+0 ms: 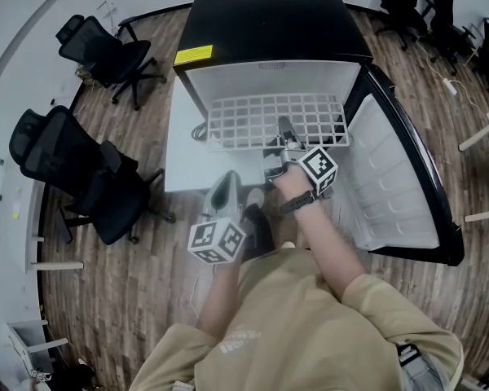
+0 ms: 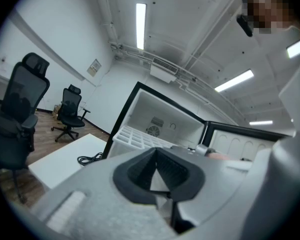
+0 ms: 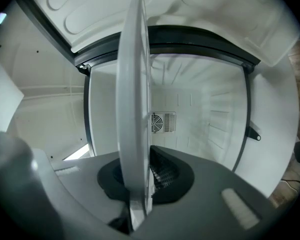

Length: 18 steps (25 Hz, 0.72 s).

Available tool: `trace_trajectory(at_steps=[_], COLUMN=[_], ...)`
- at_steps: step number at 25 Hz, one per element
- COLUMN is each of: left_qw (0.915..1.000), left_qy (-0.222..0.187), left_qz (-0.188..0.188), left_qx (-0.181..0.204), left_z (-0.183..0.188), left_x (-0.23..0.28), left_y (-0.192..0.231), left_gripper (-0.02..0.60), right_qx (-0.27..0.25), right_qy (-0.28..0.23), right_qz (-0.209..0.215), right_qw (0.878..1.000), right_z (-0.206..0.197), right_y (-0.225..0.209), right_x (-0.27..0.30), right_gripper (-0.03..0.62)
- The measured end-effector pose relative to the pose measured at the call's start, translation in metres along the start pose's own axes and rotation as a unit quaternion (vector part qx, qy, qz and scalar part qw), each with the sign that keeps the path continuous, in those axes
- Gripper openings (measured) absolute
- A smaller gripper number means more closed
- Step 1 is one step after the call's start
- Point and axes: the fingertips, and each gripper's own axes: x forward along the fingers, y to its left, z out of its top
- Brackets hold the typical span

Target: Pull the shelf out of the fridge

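Observation:
The white wire shelf (image 1: 273, 120) sticks partway out of the open black fridge (image 1: 269, 23). My right gripper (image 1: 284, 133) is shut on the shelf's front edge. In the right gripper view the shelf (image 3: 132, 109) stands edge-on between the pads, and the right gripper (image 3: 140, 179) looks into the white fridge interior with its rear fan grille (image 3: 163, 122). My left gripper (image 1: 226, 187) hangs lower, near my body and apart from the shelf, shut on nothing. From the left gripper (image 2: 157, 171) the shelf (image 2: 135, 138) shows ahead in the fridge.
The fridge door (image 1: 391, 177) stands swung open to the right. A white low surface (image 1: 179, 153) with a coiled cable (image 1: 200, 131) lies left of the fridge. Black office chairs (image 1: 106, 51) (image 1: 73, 169) stand on the wooden floor at the left.

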Motion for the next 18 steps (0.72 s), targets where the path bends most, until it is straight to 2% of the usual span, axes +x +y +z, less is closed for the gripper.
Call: trace_trajectory(at_steps=[3,6,10,15,17,18], left_qw=[0.9999,1.0000,0.9999,0.9998,0.9997,0.9995], left_qy=[-0.003,-0.005,-0.007,-0.005,-0.003,-0.003], left_qz=[0.000,0.003,0.006,0.013,0.018,0.020], left_qx=[-0.010,-0.003,0.007,0.010,0.017,0.023], left_z=[0.002,0.003,0.004,0.003,0.002,0.002], left_x=[-0.004,-0.010,-0.013,-0.015,-0.014,-0.013], left_y=[-0.002,-0.003,-0.003,0.006,0.010,0.011], left_gripper=[0.002,0.002,0.002,0.002,0.002,0.002], right_qx=[-0.009,-0.032,-0.127,-0.234,-0.297,-0.337], right_qy=[0.003,0.018,0.063,0.107,0.124,0.132], right_qz=[-0.002,-0.026,-0.039,-0.027,-0.012,-0.002], right_qw=[1.000,0.999,0.989,0.966,0.947,0.932], right_z=[0.000,-0.004,-0.018,-0.031,-0.036,-0.039], right_y=[-0.001,-0.009,-0.022,-0.021,-0.014,-0.010], right_x=[-0.006,-0.022,-0.045,-0.067,-0.074,-0.078], right_gripper=[0.028,0.029,0.029,0.029,0.029,0.029])
